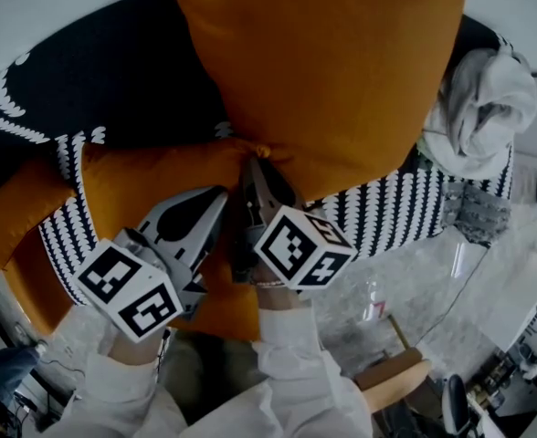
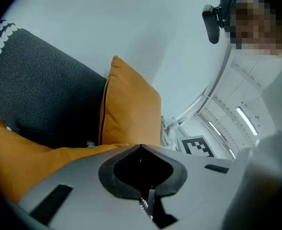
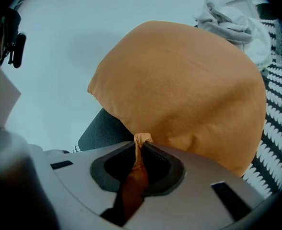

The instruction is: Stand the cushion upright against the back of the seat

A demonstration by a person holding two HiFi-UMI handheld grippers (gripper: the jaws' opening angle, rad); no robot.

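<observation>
Black-and-white square markers show on your grippers' cubes [image 1: 302,246]. The orange cushion [image 1: 332,71] stands on one corner at the middle of the seat [image 1: 405,210], rising against the black back [image 1: 113,71]. Your right gripper [image 1: 256,164], angled downward, is clamped on that lower corner. Your left gripper [image 1: 217,195] sits just beside it, jaws together and empty.

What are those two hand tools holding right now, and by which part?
The right tool pinches the big orange cushion by a corner, the fabric bunched between its jaws. The left tool is shut and holds nothing.
</observation>
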